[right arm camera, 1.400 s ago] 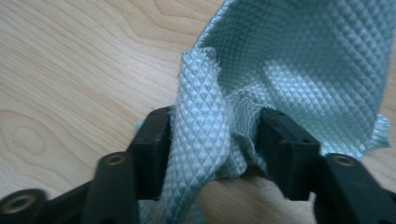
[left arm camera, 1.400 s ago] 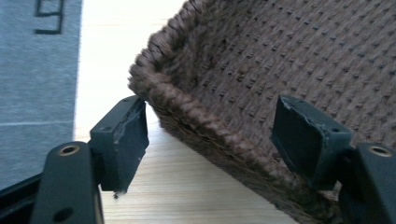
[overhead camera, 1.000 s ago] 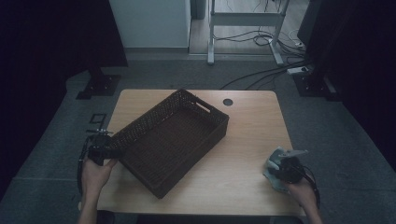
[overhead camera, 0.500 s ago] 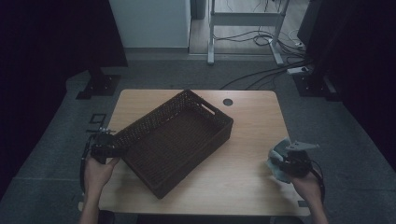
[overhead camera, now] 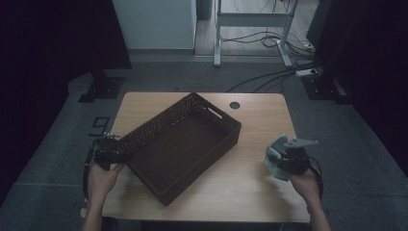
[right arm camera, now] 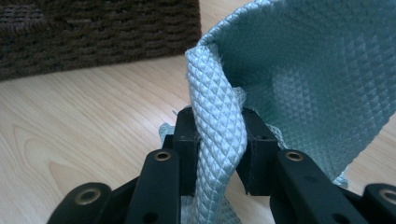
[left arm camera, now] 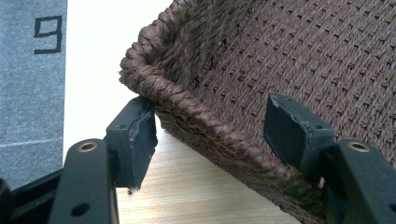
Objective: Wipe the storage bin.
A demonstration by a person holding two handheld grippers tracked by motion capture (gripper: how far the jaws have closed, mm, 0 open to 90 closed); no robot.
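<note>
From above, we see our left gripper (overhead camera: pixel 109 153) at the brown basket's (overhead camera: pixel 183 144) near-left corner on the table (overhead camera: pixel 250 192), and our right gripper (overhead camera: pixel 288 161) near the right edge. Left gripper view: jaws straddle the rim, just been closing, pads apart from it. Right gripper view: jaws pinch the blue cloth (right arm camera: pixel 280 70).

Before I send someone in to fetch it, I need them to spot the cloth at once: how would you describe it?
Start at the wooden table with the big dark woven basket lying across its middle. Look toward the table's right edge, where the right gripper is shut on the cloth. It is the only soft, pale blue-green thing there, with a quilted diamond texture.
</note>
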